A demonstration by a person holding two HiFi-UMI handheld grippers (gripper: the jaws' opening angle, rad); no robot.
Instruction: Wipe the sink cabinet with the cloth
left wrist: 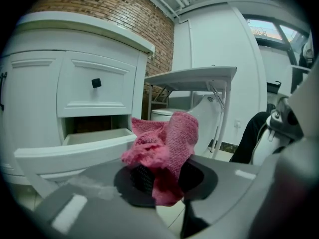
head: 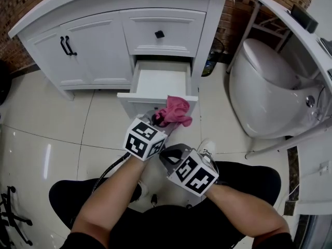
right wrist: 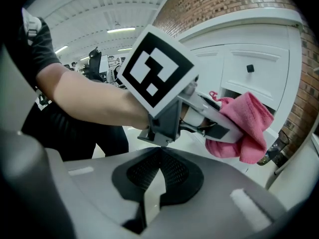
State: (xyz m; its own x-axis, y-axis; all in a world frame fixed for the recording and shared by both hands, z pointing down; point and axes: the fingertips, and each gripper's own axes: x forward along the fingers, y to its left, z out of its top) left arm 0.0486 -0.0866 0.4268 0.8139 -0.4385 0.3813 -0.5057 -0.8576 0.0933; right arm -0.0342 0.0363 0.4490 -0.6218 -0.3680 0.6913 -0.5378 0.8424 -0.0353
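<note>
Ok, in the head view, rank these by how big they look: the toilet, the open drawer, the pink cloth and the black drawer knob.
Largest to smallest:
1. toilet
2. open drawer
3. pink cloth
4. black drawer knob
No two look alike in size.

We see bright, even indoor light. In the head view the glossy floor [head: 62, 134] carries a pale streak of glare, and a soft shadow lies under the sink cabinet [head: 98, 51]. In the right gripper view, ceiling strip lights [right wrist: 119, 30] glow overhead. Both gripper views bend straight lines and fall to black at the corners. Close to the lens the left gripper [left wrist: 160, 178] blurs; the cloth [left wrist: 167, 138] is sharp.
</note>
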